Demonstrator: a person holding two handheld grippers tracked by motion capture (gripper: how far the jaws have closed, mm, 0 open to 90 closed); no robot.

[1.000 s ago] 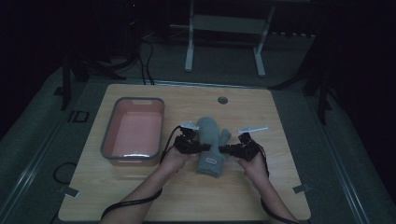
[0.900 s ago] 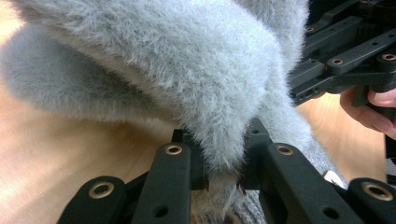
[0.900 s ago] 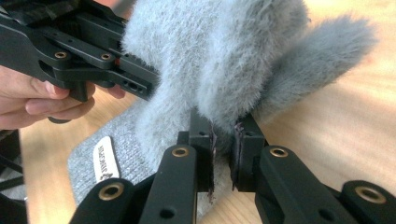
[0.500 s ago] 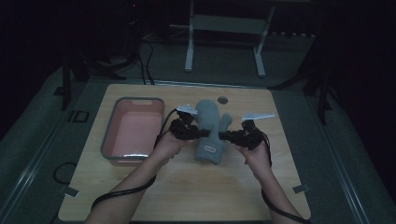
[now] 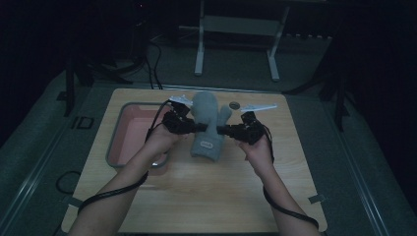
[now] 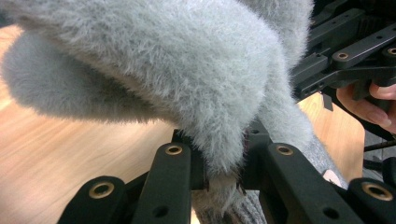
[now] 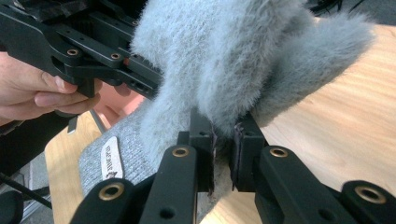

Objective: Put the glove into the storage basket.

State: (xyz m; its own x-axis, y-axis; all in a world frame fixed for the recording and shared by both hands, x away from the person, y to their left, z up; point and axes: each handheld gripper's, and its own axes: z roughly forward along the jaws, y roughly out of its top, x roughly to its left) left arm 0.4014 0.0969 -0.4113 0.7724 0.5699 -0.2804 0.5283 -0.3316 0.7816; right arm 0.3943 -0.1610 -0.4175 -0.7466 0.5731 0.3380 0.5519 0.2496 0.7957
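grey fuzzy mitten [image 5: 207, 127] | upright, fingertip end up, cuff hanging | lifted above wooden table [image 5: 196, 196]

One mitten [image 5: 209, 128], one tray [image 5: 129, 137], two tongs [image 5: 196, 128] [image 5: 220, 131].

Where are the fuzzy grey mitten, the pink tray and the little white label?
grey mitten [image 5: 206, 110], high view, fuzzy upper body.
pink tray [image 5: 129, 132], high view, bare floor.
white label [image 7: 110, 161], right gripper view, on the knitted cuff.

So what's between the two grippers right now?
In the high view, the grey mitten hangs between the left gripper and right gripper, each clamped on an edge.
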